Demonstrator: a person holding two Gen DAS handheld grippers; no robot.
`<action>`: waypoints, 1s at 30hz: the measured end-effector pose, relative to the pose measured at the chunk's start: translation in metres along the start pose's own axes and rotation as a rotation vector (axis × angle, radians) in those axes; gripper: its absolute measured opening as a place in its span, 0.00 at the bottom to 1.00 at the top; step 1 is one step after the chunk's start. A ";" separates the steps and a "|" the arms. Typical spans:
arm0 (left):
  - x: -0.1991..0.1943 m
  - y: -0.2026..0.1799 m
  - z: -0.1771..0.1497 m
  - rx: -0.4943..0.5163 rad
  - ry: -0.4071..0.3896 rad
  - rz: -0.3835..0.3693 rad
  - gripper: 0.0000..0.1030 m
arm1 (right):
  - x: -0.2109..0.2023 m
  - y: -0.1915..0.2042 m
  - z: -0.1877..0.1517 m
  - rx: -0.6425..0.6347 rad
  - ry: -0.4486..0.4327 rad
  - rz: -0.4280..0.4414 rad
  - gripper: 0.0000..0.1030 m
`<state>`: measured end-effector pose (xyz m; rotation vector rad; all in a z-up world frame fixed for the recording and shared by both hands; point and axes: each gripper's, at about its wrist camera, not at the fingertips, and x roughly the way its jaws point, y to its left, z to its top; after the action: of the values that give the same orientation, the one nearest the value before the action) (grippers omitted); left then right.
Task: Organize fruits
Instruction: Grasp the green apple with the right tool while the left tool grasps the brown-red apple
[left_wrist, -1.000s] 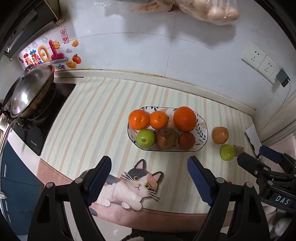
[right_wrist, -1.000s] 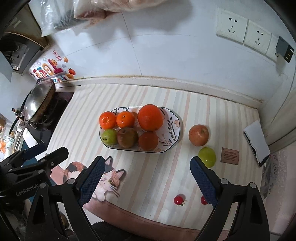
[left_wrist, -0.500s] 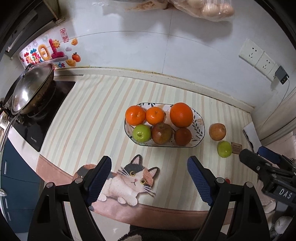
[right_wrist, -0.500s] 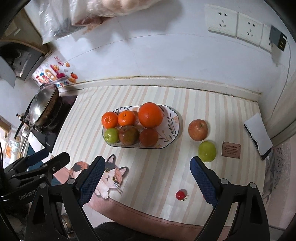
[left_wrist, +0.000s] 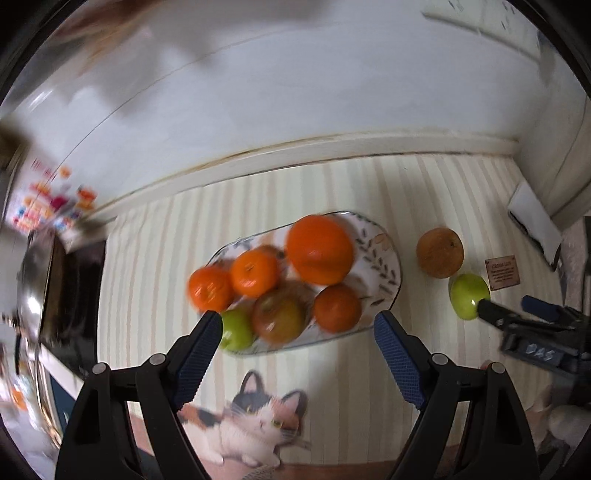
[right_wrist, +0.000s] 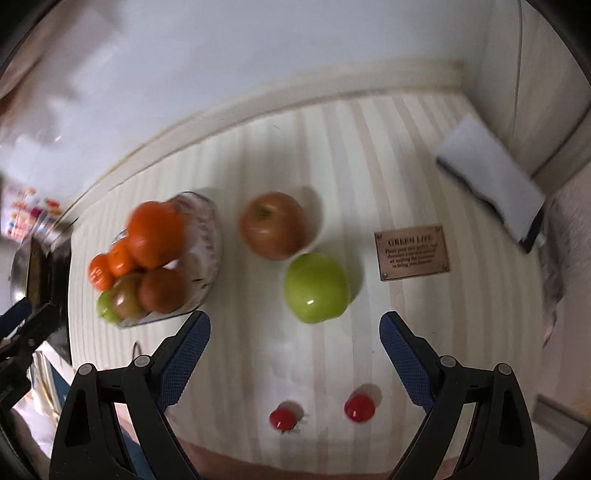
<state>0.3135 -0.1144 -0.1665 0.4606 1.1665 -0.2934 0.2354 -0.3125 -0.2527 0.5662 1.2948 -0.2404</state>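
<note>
A patterned oval fruit plate (left_wrist: 384, 254) on the striped mat holds three oranges, a green apple (left_wrist: 236, 334), a red-green apple (left_wrist: 279, 319) and a dark red fruit (left_wrist: 337, 307). My left gripper (left_wrist: 297, 339) hovers open above the plate's near edge, nothing between its fingers. To the plate's right lie a reddish apple (right_wrist: 273, 225) and a green apple (right_wrist: 317, 288) on the mat. My right gripper (right_wrist: 295, 341) hangs open just in front of the green apple, without touching it. Two small red cherry tomatoes (right_wrist: 282, 419) (right_wrist: 359, 407) lie between its arms.
A brown label card (right_wrist: 412, 253) and a white flat box (right_wrist: 487, 177) lie at the right by the wall corner. A wok on a black stove (left_wrist: 33, 295) stands at the left. A cat picture (left_wrist: 255, 424) marks the mat's front edge. The white tiled wall is behind.
Both grippers have dropped closer to the counter and rolled. The left now sits over the plate's near edge; the right has shifted right, over the loose green apple. Their openings are unchanged.
</note>
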 end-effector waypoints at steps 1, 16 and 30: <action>0.007 -0.008 0.007 0.022 0.010 0.003 0.81 | 0.009 -0.003 0.002 0.010 0.011 0.008 0.92; 0.087 -0.090 0.068 0.084 0.244 -0.231 0.81 | 0.064 -0.037 0.010 0.084 0.039 0.008 0.60; 0.138 -0.175 0.085 0.225 0.294 -0.215 0.64 | 0.053 -0.072 0.016 0.092 0.032 -0.085 0.60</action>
<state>0.3540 -0.3066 -0.3020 0.5902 1.4810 -0.5608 0.2288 -0.3741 -0.3196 0.5961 1.3456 -0.3641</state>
